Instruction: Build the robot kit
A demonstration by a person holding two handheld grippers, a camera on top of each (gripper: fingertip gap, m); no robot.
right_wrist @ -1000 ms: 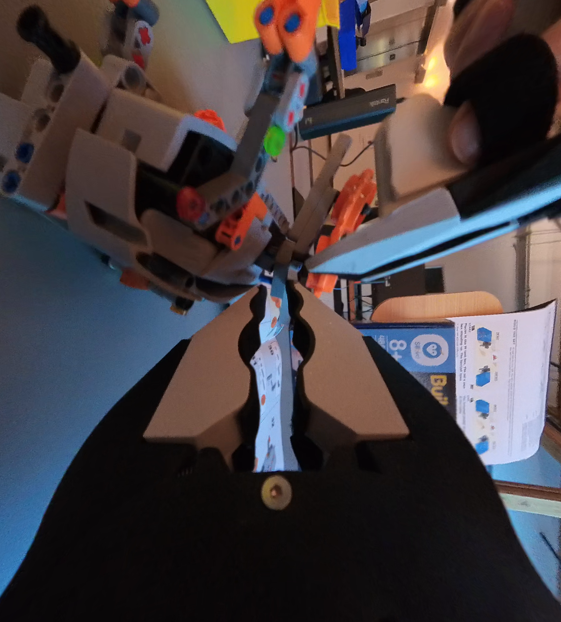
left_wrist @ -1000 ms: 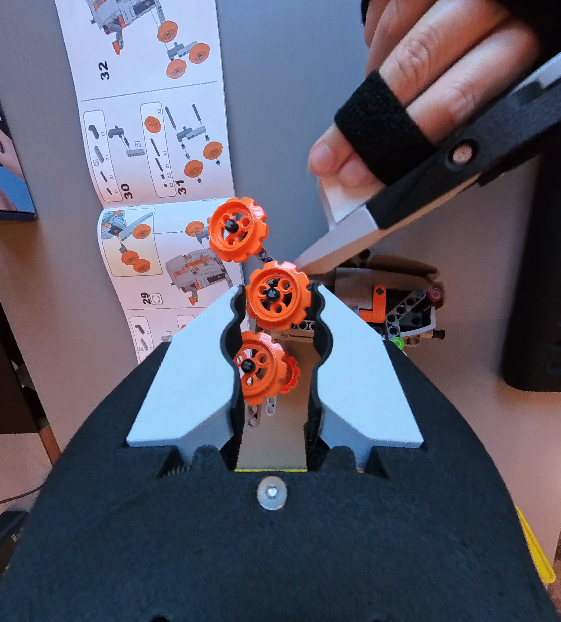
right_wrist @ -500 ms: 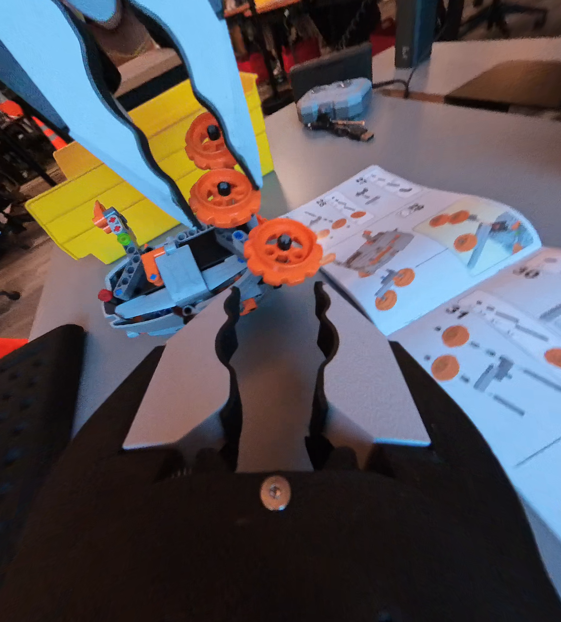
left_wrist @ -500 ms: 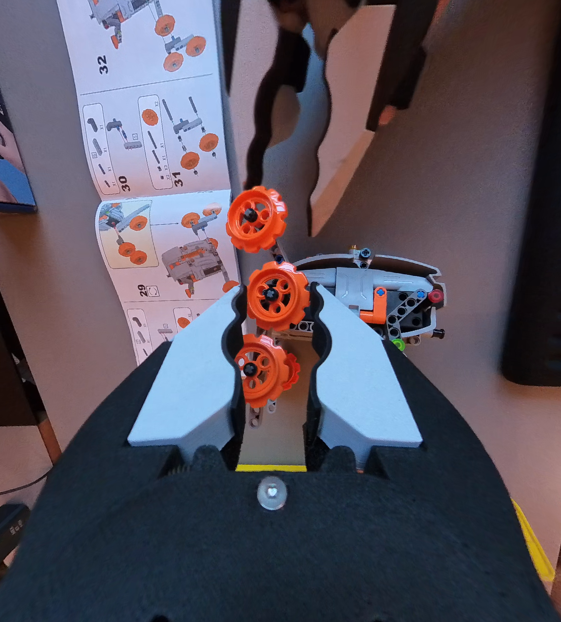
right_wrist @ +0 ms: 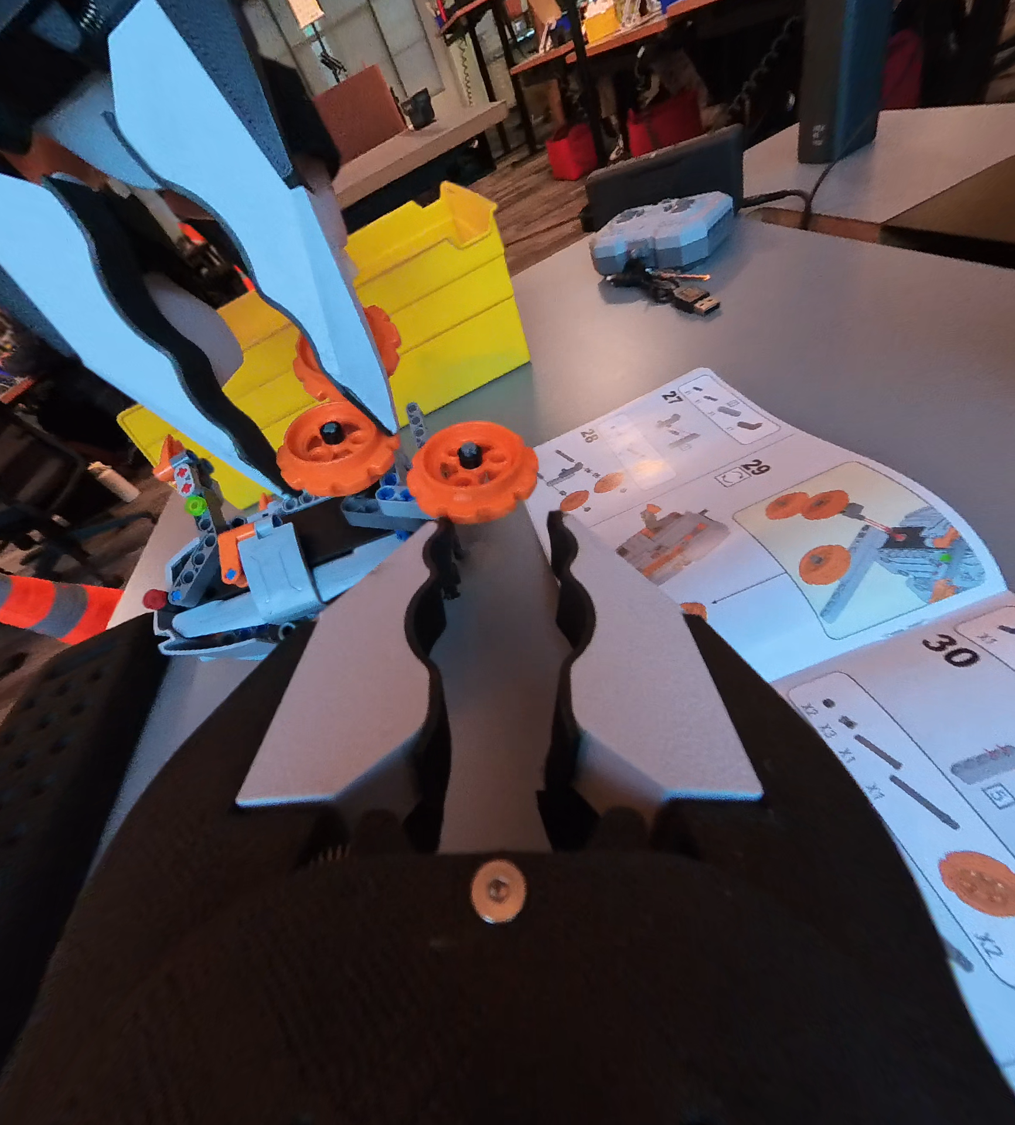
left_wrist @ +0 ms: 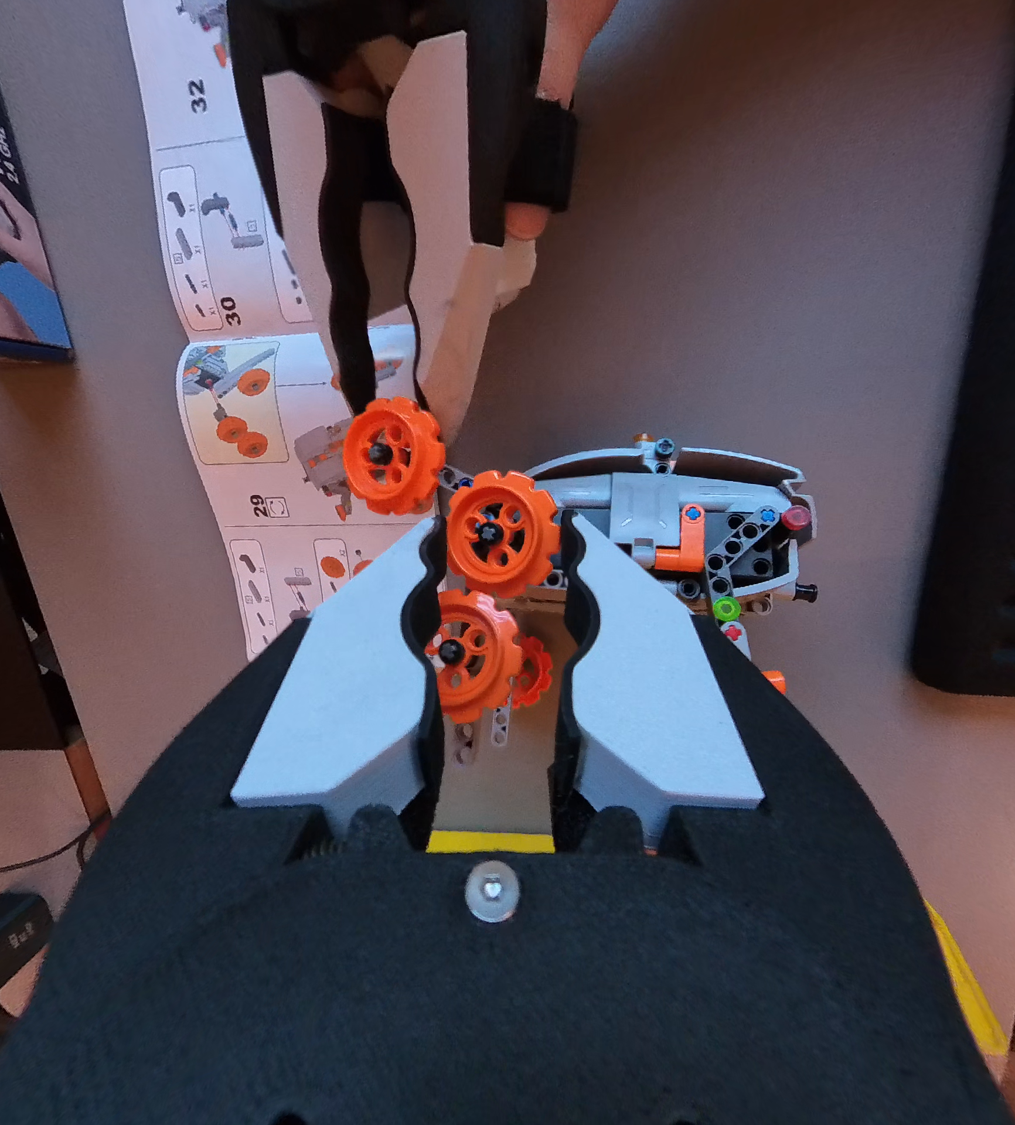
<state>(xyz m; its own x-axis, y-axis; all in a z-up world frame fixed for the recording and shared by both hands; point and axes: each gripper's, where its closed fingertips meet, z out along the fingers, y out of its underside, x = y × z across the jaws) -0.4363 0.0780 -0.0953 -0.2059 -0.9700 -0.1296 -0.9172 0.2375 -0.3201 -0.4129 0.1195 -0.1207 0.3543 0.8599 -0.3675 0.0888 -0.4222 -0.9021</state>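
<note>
A grey brick-built model (left_wrist: 663, 523) with several orange toothed wheels lies on the grey table. My left gripper (left_wrist: 502, 526) is shut on the middle orange wheel (left_wrist: 502, 536), one fingertip on each side. The right wrist view shows this grip too, with the left gripper (right_wrist: 337, 453) on that wheel (right_wrist: 334, 450). My right gripper (right_wrist: 496, 523) is open and empty. Its tips are just short of the outer orange wheel (right_wrist: 471, 472). In the left wrist view it (left_wrist: 395, 405) comes down from above onto that outer wheel (left_wrist: 392, 462), held by a person's hand (left_wrist: 523, 213).
An open instruction booklet (right_wrist: 797, 548) lies beside the model, also in the left wrist view (left_wrist: 237, 426). A yellow bin (right_wrist: 444, 304) stands behind the model. A grey controller (right_wrist: 663, 231) with a cable lies farther back. A black perforated pad (left_wrist: 992, 365) lies to one side. Both grippers' tips are roughly 30 cm from the grey controller (right_wrist: 663, 231).
My right gripper let go of the model's grey beam, opened, and swung round to face the outer wheel from the booklet side. My left gripper kept its hold on the middle wheel.
</note>
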